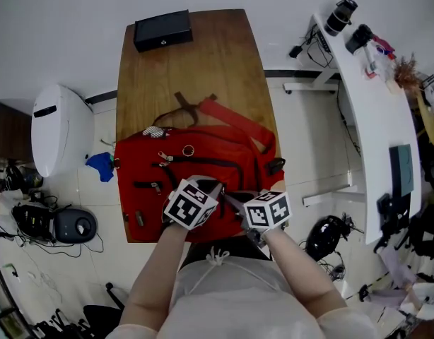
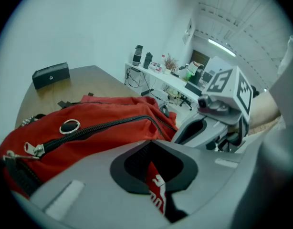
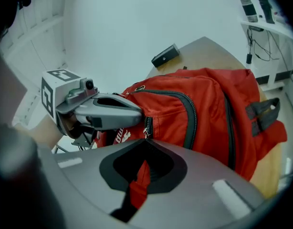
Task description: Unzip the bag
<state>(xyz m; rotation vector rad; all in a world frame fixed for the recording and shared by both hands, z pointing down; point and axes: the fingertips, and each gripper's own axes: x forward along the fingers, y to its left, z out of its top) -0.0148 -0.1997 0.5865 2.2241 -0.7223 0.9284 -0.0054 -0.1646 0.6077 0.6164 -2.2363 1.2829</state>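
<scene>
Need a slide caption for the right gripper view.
Right gripper shut on a red strip by the red backpack's zipper; left gripper alongside, clamping a printed red tab.

Wooden table (image 1: pixel 203 55), red bag (image 1: pixel 217 154), black box (image 1: pixel 162 30), maybe a case

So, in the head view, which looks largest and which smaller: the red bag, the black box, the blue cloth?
Largest: red bag.
Then: black box.
Smallest: blue cloth, though it lies farther from the camera, so its real size is unsure.
</scene>
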